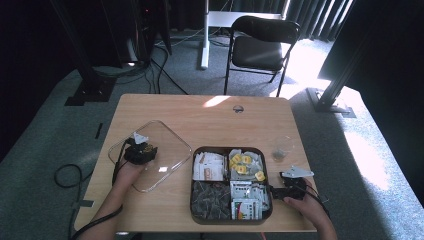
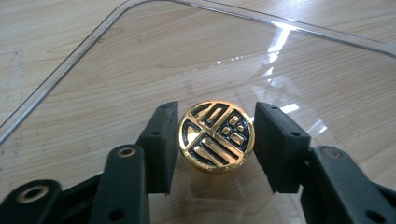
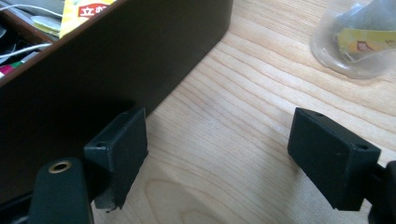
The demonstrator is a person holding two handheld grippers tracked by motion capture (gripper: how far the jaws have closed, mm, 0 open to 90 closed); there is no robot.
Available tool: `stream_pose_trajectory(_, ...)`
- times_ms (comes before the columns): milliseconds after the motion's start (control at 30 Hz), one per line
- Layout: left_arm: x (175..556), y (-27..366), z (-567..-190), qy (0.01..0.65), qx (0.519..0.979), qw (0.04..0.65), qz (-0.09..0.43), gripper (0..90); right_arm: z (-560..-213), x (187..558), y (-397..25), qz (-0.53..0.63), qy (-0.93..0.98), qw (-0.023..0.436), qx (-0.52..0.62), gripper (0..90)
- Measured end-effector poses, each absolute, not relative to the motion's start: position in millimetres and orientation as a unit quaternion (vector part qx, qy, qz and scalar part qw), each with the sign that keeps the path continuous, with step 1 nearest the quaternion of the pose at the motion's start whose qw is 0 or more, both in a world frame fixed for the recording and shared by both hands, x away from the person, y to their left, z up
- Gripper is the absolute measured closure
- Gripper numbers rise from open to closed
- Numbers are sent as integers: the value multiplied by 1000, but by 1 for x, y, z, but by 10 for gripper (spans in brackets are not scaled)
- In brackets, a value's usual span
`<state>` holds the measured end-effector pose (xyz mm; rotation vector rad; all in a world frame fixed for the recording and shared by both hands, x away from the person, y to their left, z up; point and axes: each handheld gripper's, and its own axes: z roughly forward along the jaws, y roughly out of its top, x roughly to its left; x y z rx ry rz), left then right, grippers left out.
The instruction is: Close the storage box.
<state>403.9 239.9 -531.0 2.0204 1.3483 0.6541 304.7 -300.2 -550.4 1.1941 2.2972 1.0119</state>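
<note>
The left gripper (image 2: 215,140) stands over the clear lid (image 1: 167,145), which lies flat on the table (image 1: 210,107) to the left of the dark box (image 1: 195,210). Its 2 jaws are on both sides of the gold knob (image 2: 216,136) in the middle of the lid. The left jaw looks to touch the knob, but at the right jaw I see a thin gap, so I judge it nearly closed, not yet a firm hold.

The right gripper (image 3: 217,154) is wide open and holds nothing. It rests low on the wood just beside the box's right wall, w/ the small clear cup (image 3: 357,39) farther off.

Risks, as I judge them:
- The knob is round and shiny, and the pads (image 2: 161,144) meet it only at the sides. If the lid is lifted before the jaws close fully, it may slip out or swing.
- The lid is wide and light, so held at 1 point it may tilt and hit the box edge or the packets (image 1: 245,200) in the 4 compartments.
- The right gripper is near the cup; a quick move could knock it over.
</note>
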Motion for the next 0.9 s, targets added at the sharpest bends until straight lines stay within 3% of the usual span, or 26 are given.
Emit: stream_pose_trajectory(900, 395, 250, -507, 519, 752, 328, 240, 591, -550, 305, -300, 358, 813, 180, 423, 191)
